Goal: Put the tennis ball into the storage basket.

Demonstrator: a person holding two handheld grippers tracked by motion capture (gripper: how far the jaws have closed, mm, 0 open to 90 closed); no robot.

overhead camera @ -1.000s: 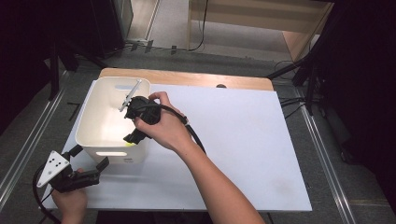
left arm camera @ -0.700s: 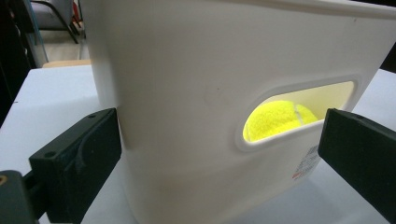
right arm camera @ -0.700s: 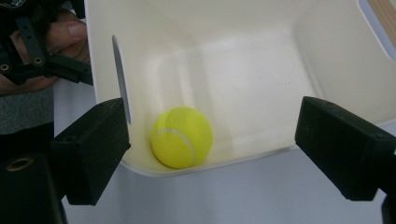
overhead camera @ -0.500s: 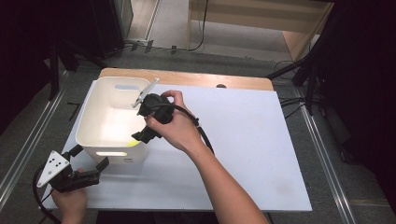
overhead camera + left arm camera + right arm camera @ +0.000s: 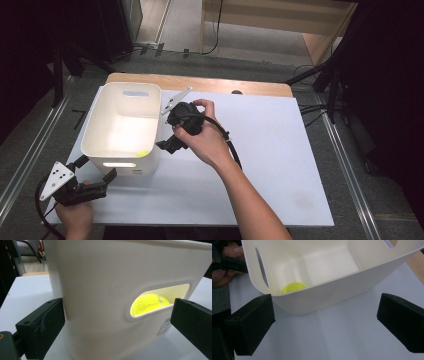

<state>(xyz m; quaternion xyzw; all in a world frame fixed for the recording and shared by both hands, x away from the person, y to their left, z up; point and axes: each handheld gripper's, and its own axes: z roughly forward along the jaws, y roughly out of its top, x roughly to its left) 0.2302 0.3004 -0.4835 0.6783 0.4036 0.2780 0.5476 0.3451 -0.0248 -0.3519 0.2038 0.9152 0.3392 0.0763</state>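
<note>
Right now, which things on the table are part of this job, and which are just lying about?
In the job:
- tennis ball, lying inside the bin
- white bin
- right tool, jaws open, beside the bin
- left tool, jaws open at the bin's handle slot

Lying about:
- white board under the bin
- wooden tabletop
- cables beside the table

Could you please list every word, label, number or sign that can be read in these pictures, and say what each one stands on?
No text here can be read.
Sticker low on the outer wall of the white bin, below its handle slot: small print with a red mark, too small and blurred to read.
Tennis ball inside the bin: no lettering shows.
White table top: no writing on it.
</note>
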